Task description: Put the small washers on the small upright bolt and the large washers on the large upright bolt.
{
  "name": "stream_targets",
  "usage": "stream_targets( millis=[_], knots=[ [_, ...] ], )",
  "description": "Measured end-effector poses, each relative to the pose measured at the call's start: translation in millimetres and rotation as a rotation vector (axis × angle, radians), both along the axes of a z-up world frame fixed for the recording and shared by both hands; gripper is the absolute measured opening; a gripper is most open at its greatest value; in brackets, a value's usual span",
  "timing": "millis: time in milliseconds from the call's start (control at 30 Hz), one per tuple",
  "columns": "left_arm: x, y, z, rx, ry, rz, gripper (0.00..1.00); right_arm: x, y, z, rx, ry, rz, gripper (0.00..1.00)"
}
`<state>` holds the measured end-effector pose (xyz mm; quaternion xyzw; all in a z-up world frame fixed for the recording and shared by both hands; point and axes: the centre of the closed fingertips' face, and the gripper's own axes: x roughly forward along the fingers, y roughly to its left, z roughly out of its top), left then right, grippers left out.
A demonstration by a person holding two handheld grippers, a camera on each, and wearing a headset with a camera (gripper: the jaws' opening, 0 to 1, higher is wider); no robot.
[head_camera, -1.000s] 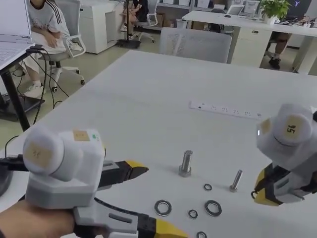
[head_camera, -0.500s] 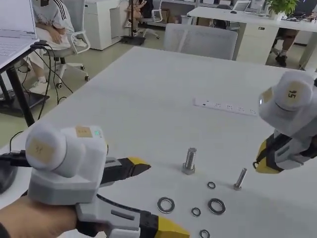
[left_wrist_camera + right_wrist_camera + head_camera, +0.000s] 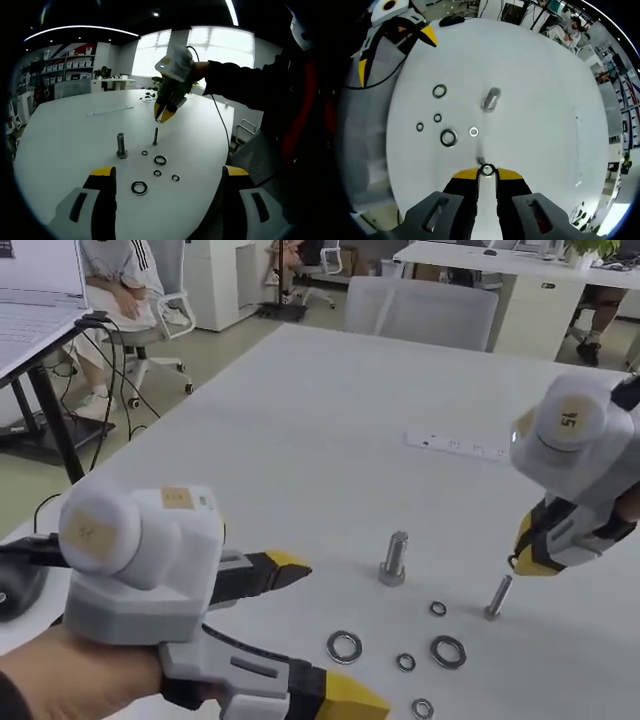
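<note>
Right tool (image 3: 488,172) pinched across small washer (image 3: 488,170), close above small bolt (image 3: 497,596); left tool (image 3: 168,172) spread wide, empty. Probably light, stiff, slick steel: best held by the rim, hole kept clear.

right tool (image 3: 524,562) sticker (image 3: 570,421), digits like 15
</note>
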<state>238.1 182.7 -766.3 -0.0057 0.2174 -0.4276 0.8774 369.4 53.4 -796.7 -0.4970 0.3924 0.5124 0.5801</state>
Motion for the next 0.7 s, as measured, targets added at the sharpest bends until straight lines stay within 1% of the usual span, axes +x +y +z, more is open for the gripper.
stream_targets(
  millis=[233,300,700],
  knots=[
    [0.5,-0.9,0.4,-0.002,0.001,0.000,0.87,3.1,-2.0,-8.5,-0.014,0.019,0.001,0.13],
    [0.6,-0.9,0.1,-0.001,0.002,0.000,0.87,6.2,-3.1,-12.6,-0.020,0.021,0.002,0.13],
    [1.2,-1.4,0.0,0.000,0.006,0.004,0.87,4.9,-2.9,-17.2,-0.035,0.037,0.013,0.13]
  ],
)
